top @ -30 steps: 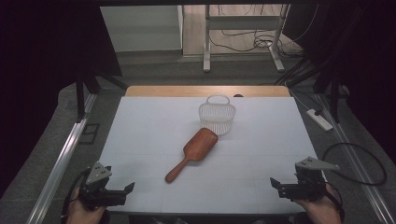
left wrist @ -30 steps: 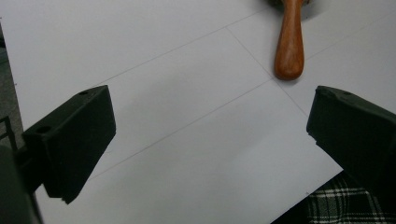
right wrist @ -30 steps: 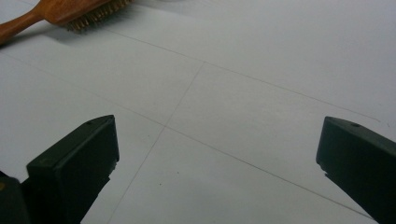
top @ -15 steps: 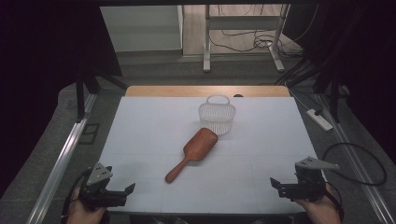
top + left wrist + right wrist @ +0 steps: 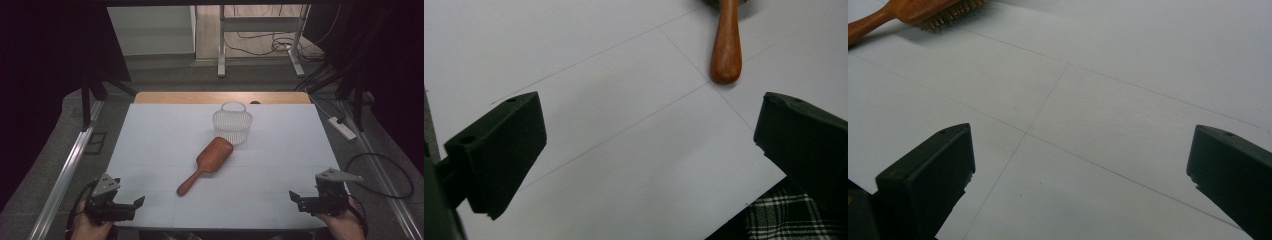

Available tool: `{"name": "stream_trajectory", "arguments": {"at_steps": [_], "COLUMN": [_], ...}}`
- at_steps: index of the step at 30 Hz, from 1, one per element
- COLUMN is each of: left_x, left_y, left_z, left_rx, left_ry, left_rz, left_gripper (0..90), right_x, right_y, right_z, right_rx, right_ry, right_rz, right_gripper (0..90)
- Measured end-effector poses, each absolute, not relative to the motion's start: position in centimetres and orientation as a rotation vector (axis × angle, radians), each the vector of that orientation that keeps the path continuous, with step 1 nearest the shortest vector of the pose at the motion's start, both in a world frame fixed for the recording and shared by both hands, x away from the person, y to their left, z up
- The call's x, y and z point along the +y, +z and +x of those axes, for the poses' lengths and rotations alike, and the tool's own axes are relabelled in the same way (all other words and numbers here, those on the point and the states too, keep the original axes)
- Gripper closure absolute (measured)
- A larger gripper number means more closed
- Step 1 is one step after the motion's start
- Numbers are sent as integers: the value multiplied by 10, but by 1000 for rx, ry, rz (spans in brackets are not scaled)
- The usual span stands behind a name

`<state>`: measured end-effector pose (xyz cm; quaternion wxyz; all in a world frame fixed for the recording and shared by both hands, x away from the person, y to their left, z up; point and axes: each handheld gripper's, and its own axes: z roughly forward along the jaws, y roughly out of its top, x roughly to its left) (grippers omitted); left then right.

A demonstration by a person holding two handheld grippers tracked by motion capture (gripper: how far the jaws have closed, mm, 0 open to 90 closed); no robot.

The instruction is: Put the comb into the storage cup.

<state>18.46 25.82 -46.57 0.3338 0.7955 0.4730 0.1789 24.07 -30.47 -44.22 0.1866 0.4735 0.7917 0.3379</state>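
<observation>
Wooden hairbrush [image 5: 207, 163] lies mid-desk, bristles down, handle toward left gripper [image 5: 131, 205], head touching white basket [image 5: 232, 124]. Left gripper at near-left desk [image 5: 150, 130] corner, jaws wide apart, empty. Right gripper [image 5: 298, 199] near-right, jaws wide apart, empty.

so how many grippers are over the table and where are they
2. The left gripper sits at the near left corner of the white table, the right gripper at the near right corner. Both have their jaws apart, holding nothing.
</observation>
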Motion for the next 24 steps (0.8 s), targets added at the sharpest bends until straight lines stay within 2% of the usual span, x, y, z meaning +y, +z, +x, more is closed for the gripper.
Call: {"name": "stream_trajectory", "arguments": {"at_steps": [24], "left_x": [247], "left_y": [-465], "left_z": [196], "left_rx": [1177], "left_ry": [370], "left_rz": [2123], "left_gripper": [0], "right_x": [-303], "right_y": [-443], "right_z": [242], "right_rx": [2249], "right_ry": [928], "right_rz": [1333], "right_gripper": [0]}}
